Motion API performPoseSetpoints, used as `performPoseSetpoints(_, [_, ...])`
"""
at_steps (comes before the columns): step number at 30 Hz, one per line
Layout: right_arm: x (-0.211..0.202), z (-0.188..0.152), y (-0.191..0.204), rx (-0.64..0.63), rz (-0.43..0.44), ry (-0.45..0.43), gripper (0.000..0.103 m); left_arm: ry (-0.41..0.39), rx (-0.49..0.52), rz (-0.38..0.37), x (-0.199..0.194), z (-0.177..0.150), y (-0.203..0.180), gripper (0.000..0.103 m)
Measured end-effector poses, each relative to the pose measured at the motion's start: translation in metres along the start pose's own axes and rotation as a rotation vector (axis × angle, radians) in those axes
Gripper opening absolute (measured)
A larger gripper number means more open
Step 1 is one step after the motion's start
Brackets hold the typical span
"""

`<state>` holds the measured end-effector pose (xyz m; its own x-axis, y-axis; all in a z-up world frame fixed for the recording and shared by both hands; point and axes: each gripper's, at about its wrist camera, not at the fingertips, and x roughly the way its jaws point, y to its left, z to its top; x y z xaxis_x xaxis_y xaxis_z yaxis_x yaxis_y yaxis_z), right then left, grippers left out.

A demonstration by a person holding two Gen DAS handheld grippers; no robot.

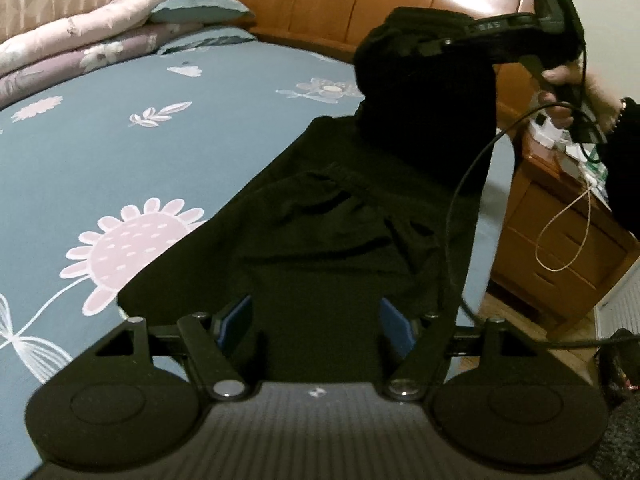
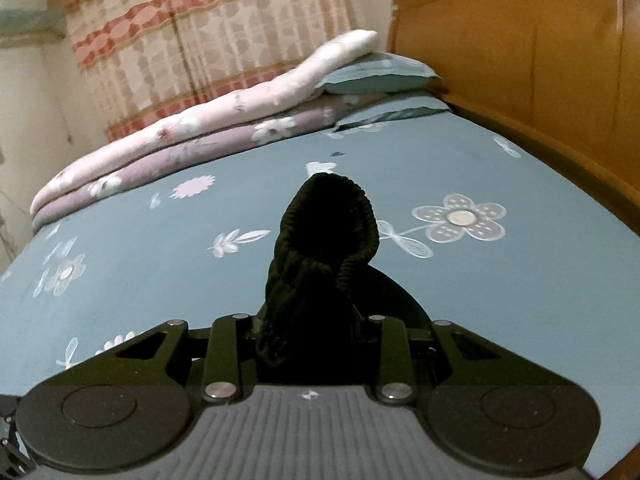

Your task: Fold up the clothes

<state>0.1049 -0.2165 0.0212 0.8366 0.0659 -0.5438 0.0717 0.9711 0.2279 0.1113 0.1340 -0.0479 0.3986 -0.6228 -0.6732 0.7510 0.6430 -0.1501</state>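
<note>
Bed (image 1: pixel 120 152): sheet bare left of black garment (image 1: pixel 328 224), which lies at right edge. Right gripper (image 2: pixel 316 320) clamps its bunched waistband (image 2: pixel 340 216), lifted. Left gripper (image 1: pixel 316 316) jaws wide, over hem.

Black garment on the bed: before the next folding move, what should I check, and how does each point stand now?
1. Right gripper shut on the black garment, elastic edge bunched between its jaws: ok.
2. That end lifted off the bed sheet: ok.
3. Left gripper gripping the cloth: not ok; jaws stand apart, pads not pressing.
4. Garment lying flat: not ok, wrinkled in the middle.
5. Cable away from the cloth: not ok, it hangs across it.
6. Far edge of the garment aligned: cannot tell.
</note>
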Motion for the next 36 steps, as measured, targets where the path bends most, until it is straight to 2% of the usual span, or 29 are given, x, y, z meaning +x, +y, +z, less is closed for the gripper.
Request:
performPoseSetpoints(10, [0.001,-0.003,0.090,-0.230,0.019,0.024,0.035,-0.064,-0.050,0.013,-0.028,-0.020,0.023,0.071])
performPoseSetpoints(22, [-0.002,-0.046,0.178,-0.588,-0.063,0.005,0.035,-0.125,-0.143,0.085,-0.055,-0.039,0.049,0.072])
performPoseSetpoints(24, [-0.002,-0.052,0.190,-0.670,-0.085,-0.009,0.035,-0.132,-0.161,0.099,-0.058,-0.042,0.053,0.076])
performPoseSetpoints(36, [0.000,-0.113,0.251,-1.069,-0.161,-0.035,0.035,-0.132,-0.200,0.129,-0.059,-0.052,0.066,0.077])
